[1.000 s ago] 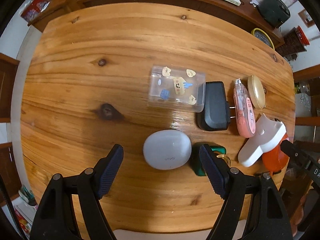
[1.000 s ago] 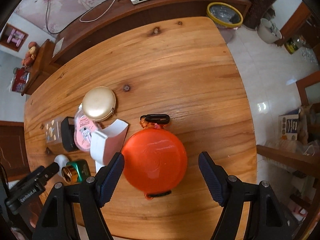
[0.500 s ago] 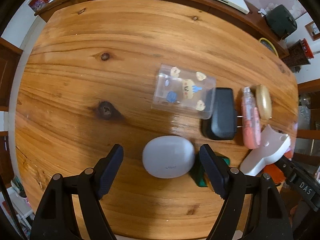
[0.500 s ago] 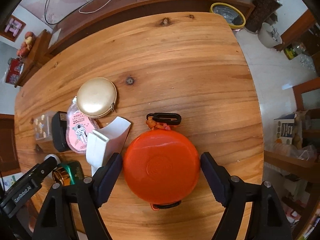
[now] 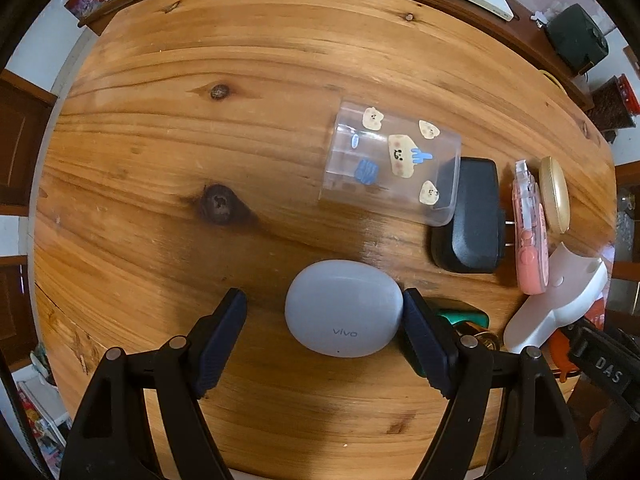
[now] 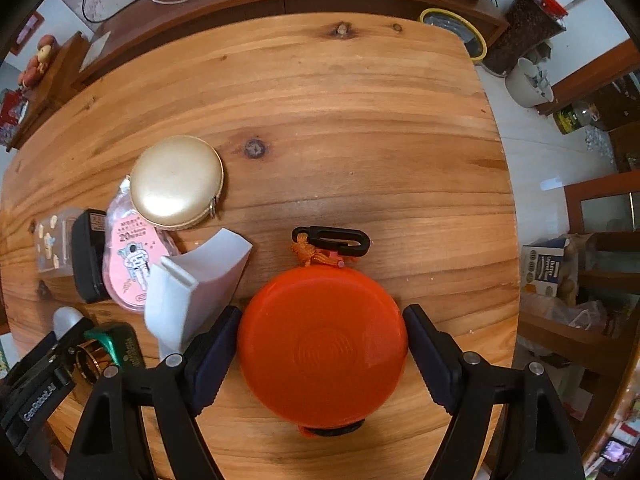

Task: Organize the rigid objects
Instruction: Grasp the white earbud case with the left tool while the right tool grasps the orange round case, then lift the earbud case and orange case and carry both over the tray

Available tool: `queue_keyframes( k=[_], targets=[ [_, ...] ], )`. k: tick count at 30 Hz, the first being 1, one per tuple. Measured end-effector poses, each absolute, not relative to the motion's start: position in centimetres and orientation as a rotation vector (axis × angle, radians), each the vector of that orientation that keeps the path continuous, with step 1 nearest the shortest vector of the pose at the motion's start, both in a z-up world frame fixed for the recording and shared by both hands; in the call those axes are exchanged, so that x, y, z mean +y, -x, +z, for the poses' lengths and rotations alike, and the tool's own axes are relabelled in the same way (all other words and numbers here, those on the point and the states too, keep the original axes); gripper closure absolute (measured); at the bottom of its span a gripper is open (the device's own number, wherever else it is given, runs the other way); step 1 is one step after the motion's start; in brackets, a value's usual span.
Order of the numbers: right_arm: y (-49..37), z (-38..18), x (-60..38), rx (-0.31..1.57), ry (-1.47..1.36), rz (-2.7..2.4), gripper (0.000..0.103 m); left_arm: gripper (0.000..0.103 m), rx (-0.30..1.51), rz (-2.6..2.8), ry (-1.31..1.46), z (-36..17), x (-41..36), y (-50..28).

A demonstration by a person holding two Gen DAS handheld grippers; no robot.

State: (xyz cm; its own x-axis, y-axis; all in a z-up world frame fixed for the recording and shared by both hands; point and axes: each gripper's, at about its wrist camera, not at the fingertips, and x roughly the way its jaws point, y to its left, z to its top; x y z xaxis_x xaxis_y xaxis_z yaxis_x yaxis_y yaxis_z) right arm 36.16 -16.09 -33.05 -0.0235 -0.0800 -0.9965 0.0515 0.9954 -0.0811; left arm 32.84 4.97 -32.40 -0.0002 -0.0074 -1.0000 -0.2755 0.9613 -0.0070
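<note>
Right tongs [image 6: 322, 344] are hanging wide around the orange round case [image 6: 322, 344], its black clip [image 6: 332, 240] pointing away, pads barely clear. Left tongs [image 5: 325, 322] are gaping around the white earbud case [image 5: 344, 308], long axis spanning the pads, left of the orange case on the table [image 5: 200, 140].

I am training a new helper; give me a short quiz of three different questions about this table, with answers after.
1. True or false: the orange round case lies between the fingers of the right claw.
2. Which thing lies between the fingers of the left claw? A) the black charger B) the white earbud case C) the gold round case
3. Fill in: the clear box bears small ____ stickers.

Key
1. True; the case sits between the fingers on the wooden table.
2. B
3. Bear; cream-coloured bear faces, with a few blue marks.
</note>
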Motion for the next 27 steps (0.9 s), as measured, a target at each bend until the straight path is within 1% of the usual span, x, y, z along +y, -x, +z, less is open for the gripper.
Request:
queue_keyframes(
  k=[6, 9, 10, 11, 19, 27],
  targets=[
    [-35.9, -33.3, -16.6, 1.599, 0.005, -0.109, 0.021, 0.022, 1.557, 0.218, 0.205, -32.2, 3.2, -33.4],
    [-35.7, -33.3, -16.6, 1.589, -0.003, -0.101, 0.022, 0.031, 1.549, 0.205, 0.195, -31.8, 3.8, -32.8],
    [-35.6, -33.2, -16.6, 1.584, -0.003, -0.101, 0.022, 0.041, 1.54, 0.199, 0.188, -31.7, 3.9, -32.6],
    [-35.4, -33.2, -16.6, 1.579, -0.003, -0.101, 0.022, 0.043, 1.53, 0.194, 0.177, -31.6, 3.9, -32.5],
    [-33.6, -32.6, -16.6, 1.56, -0.023, -0.081, 0.022, 0.043, 1.506, 0.211, 0.171, -30.9, 5.3, -30.6],
    [-31.1, -29.2, -17.2, 1.5, -0.088, -0.011, 0.022, 0.043, 1.458, 0.165, 0.115, -26.3, 5.7, -27.7]
  ],
)
